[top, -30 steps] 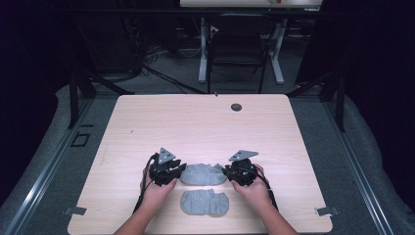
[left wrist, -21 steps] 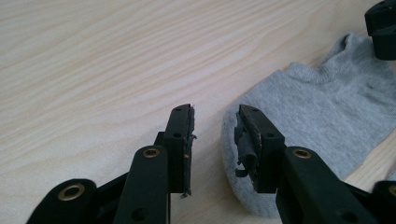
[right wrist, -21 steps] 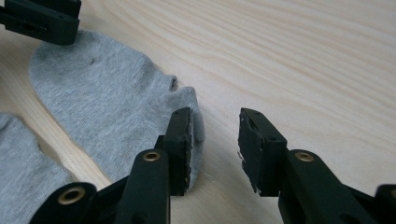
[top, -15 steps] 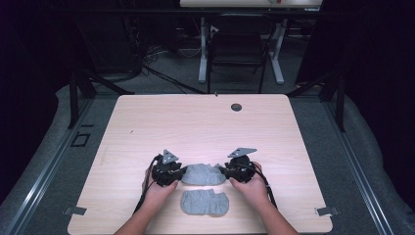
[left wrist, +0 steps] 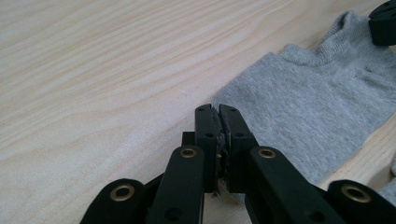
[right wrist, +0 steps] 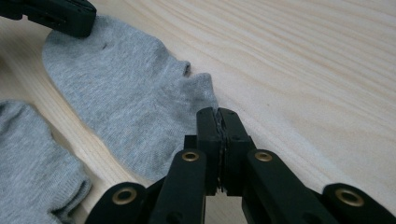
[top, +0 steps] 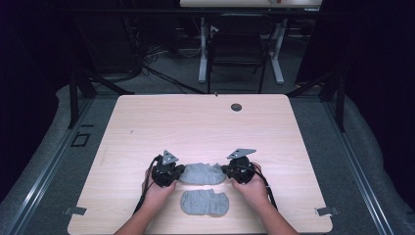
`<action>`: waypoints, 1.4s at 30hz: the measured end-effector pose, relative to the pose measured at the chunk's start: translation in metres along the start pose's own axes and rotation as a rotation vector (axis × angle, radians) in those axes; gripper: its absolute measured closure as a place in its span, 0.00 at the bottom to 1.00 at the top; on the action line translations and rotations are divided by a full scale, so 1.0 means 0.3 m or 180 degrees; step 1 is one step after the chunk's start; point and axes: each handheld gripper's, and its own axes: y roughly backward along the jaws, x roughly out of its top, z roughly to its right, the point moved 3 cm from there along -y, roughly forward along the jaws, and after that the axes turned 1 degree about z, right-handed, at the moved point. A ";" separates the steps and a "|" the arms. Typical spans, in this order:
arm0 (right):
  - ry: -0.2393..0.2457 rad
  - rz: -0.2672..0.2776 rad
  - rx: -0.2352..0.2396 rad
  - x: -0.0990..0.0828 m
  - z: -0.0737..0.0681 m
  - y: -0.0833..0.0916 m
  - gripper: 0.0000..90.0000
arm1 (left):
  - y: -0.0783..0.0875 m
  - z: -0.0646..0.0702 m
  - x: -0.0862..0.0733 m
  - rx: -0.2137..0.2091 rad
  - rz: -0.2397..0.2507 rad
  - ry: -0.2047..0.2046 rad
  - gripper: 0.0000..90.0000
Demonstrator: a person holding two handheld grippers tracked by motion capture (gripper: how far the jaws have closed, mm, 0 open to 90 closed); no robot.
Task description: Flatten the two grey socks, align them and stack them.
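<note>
The left gripper (top: 179, 172) and right gripper (top: 226, 170), jaws just closed, each pinch an end of the far grey sock (top: 201, 174) (no readable print); its twin (top: 205, 203) lies just beside.

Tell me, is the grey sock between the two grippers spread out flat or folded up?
Spread flat: the far sock lies in a single layer on the table, each end pinched by shut jaws.

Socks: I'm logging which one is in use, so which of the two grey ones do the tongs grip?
The far sock, clamped at opposite ends by the left tongs and right tongs. The near sock lies untouched, closer to the person.
</note>
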 end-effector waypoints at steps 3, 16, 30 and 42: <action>0.0016 -0.0001 -0.0029 0.000 0.000 0.004 0.99 | 0.003 -0.001 0.001 0.0000 0.0011 -0.0020 0.97; 0.0012 0.0066 -0.0001 0.007 -0.004 0.033 0.99 | 0.024 -0.002 0.006 -0.0005 0.0068 -0.0039 0.98; 0.0102 0.0181 0.0043 0.008 -0.042 0.120 0.99 | 0.114 0.047 0.025 -0.0118 0.0242 -0.0114 0.98; 0.0189 0.0234 0.0157 -0.028 -0.104 0.213 0.99 | 0.187 0.109 -0.018 -0.0263 0.0258 -0.0206 0.97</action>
